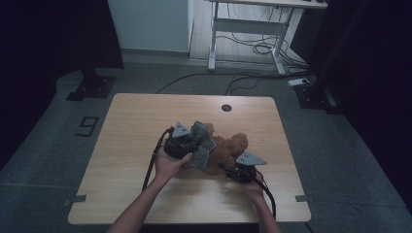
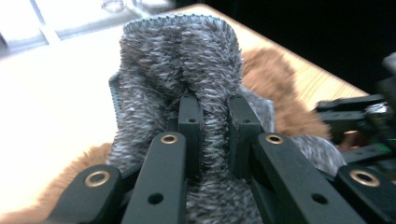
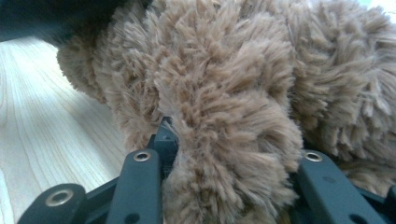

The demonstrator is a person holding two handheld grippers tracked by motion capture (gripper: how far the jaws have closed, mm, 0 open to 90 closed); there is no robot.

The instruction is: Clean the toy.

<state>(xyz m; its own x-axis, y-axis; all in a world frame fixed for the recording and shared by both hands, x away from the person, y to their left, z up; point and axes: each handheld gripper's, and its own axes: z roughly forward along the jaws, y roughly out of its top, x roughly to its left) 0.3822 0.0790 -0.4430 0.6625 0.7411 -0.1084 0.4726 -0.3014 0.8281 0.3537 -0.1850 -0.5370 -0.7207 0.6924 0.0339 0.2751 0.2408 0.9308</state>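
Brown teddy bear (image 1: 226, 151), mid-worktop (image 1: 121, 145): left hand-held gripper (image 2: 212, 116) pinching grey knitted garment (image 2: 187, 60) over it; right hand-held gripper (image 3: 229, 140) clamping bear's fur. Dressing seemingly underway, unfinished.

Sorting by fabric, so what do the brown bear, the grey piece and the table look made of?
Brown bear: long shaggy plush, matte, probably synthetic. Grey piece: shorter flecked grey-white fleece with a stitched edge. Table: pale wood-grain top, smooth, possibly laminate.
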